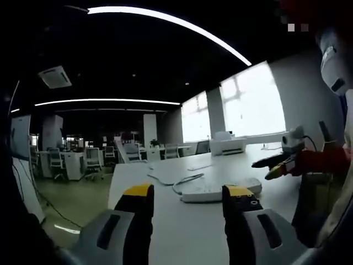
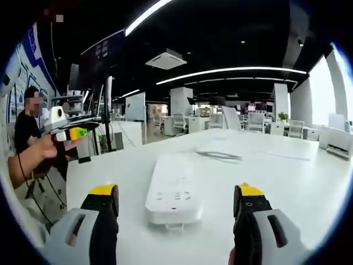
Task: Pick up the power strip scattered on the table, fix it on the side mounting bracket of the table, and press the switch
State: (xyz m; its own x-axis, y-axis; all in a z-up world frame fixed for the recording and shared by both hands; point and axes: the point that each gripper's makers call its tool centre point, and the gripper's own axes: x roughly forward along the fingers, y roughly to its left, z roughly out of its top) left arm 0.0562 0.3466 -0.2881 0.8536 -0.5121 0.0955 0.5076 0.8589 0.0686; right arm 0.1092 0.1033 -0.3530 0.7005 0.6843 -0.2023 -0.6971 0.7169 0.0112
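Observation:
A white power strip lies flat on the white table, its near end just ahead of and between my right gripper's wide open jaws. Its cable trails away behind it. In the left gripper view the power strip rests right of centre, slightly beyond the open left gripper, which has nothing between its jaws. The cable curls off to the left. The right gripper reaches in from the right above the table. The left gripper hovers at the table's left edge.
A white printer stands at the table's far end by the windows and is also at the right edge. A seated person is beyond the left table edge. Office desks and chairs fill the background.

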